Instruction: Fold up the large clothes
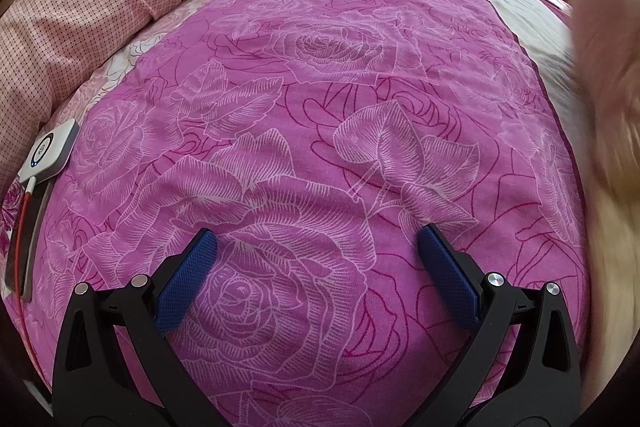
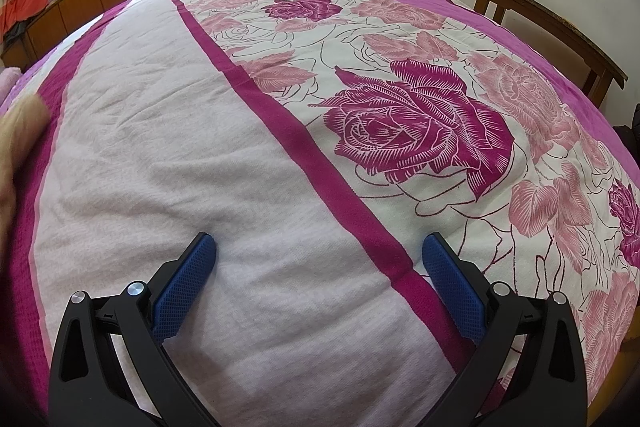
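progress: barely begun, by my read | garment: blurred pale-pink fleecy cloth (image 1: pixel 608 99) at the bed's (image 2: pixel 420 131) edge, no fold visible | your left hand-held gripper (image 1: pixel 316 243) and right hand-held gripper (image 2: pixel 318 249): jaws spread, empty | left: grasp, spread, fold.

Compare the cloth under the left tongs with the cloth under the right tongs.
The left tongs hang over magenta fabric covered in outlined roses. The right tongs hang over a plain pale panel without print. A dark magenta stripe runs beside that panel; the magenta fabric shows none nearby. Both cloths lie spread and slightly wrinkled, and both tongs are open, gripping nothing.
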`<action>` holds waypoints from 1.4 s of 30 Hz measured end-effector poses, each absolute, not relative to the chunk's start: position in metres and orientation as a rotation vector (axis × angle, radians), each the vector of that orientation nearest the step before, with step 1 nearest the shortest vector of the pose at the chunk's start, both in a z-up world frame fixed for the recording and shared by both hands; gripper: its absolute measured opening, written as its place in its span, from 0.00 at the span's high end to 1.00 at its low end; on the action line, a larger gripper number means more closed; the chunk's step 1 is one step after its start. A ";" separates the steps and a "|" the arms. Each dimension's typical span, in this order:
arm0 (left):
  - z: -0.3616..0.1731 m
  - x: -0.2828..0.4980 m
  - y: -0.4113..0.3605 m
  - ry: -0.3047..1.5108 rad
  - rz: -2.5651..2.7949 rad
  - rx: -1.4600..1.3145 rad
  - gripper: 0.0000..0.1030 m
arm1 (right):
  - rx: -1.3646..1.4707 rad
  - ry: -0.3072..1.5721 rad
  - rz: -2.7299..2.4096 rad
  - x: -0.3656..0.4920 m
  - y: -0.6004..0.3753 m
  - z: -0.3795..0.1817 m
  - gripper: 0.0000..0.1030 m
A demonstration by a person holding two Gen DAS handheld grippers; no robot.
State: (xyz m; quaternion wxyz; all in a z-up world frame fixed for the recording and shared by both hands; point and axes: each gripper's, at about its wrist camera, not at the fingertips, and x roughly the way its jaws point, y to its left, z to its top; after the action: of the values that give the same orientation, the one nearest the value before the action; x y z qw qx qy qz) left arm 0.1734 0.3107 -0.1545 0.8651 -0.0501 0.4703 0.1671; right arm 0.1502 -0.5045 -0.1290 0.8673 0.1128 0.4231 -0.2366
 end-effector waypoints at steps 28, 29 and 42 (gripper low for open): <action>-0.154 0.173 0.312 0.984 0.353 -0.106 0.03 | 0.236 0.885 -0.495 0.150 -0.504 -0.129 0.04; -0.154 0.175 0.313 0.985 0.355 -0.103 0.03 | 0.236 0.885 -0.495 0.150 -0.504 -0.129 0.04; -0.137 0.079 0.272 1.130 0.304 -0.057 0.03 | 0.236 0.885 -0.495 0.150 -0.504 -0.129 0.04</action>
State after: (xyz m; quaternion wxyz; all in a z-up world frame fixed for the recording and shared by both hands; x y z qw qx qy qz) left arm 0.0793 0.2725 -0.1368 0.8332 -0.0269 0.5333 0.1433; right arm 0.1500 -0.5042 -0.1290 0.8674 0.1129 0.4229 -0.2366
